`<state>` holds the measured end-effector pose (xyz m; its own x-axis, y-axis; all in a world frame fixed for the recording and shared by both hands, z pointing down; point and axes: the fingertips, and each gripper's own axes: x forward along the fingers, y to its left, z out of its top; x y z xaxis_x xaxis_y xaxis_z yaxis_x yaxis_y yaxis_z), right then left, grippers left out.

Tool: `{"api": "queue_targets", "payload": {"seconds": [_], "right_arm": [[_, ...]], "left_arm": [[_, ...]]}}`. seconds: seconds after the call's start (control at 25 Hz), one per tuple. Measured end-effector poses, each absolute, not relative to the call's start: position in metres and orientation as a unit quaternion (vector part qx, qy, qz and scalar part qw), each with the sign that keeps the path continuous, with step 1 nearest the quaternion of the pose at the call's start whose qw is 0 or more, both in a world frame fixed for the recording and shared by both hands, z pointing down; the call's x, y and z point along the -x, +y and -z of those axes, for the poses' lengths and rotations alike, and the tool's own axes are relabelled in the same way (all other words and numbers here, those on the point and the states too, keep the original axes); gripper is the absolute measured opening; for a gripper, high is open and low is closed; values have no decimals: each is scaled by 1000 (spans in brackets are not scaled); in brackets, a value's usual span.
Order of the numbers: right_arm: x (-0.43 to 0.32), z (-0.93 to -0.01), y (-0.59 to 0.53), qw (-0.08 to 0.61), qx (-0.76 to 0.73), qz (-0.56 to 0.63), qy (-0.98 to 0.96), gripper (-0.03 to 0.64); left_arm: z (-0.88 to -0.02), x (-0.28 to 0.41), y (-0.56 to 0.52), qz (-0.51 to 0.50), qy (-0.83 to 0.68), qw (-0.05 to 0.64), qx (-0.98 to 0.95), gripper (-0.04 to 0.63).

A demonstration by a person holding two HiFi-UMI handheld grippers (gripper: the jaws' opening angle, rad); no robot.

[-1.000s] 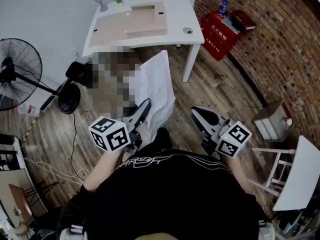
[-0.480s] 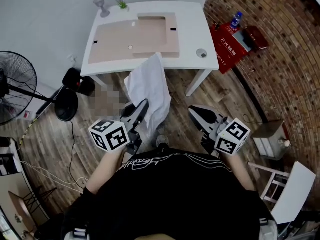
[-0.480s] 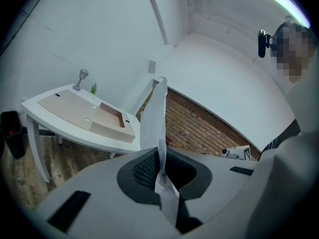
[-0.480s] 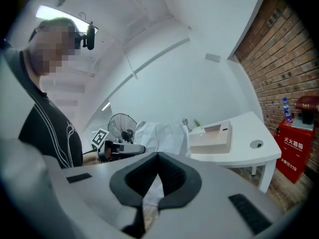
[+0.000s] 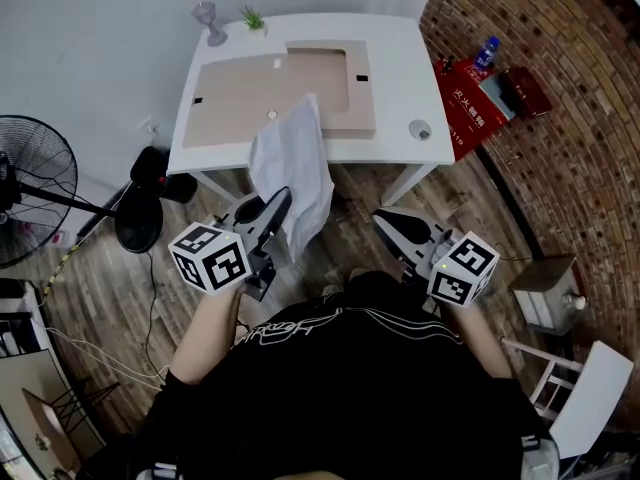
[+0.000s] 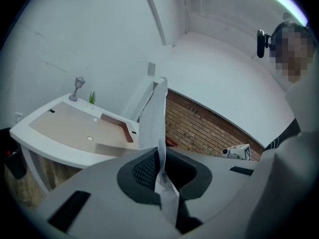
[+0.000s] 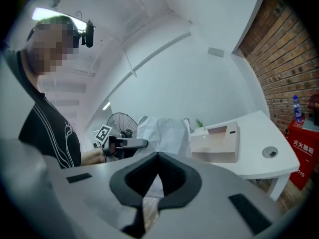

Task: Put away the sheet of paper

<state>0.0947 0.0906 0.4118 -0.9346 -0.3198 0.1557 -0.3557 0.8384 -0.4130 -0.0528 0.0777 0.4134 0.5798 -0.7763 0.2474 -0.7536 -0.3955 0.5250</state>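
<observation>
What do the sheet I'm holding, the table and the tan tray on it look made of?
Sheet: thin white paper, matte, creased and bending. Table: white, smooth, probably painted or laminated board. Tan tray: dull brown, flat-edged, looks like cardboard, possibly wood.

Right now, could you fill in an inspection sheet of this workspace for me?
Surface: white table, with a beige board lying flat on it.
Job's things: sheet of paper, creased, held up in front of the table.
Clutter: goblet and small plant at the table's far edge.
Tongs: left tongs shut on the sheet of paper; right tongs shut, empty.
Cables: thin cables on the wooden floor at the left.
Surroundings: standing fan, red box, brick wall.
</observation>
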Motion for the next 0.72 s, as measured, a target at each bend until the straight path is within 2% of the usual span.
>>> {"api": "queue_targets", "payload": {"seconds": [0.72], "right_arm": [[-24, -398, -40, 30, -129, -227, -965, 2]], "left_arm": [[-356, 152, -46, 92, -487, 289, -819, 46]]}}
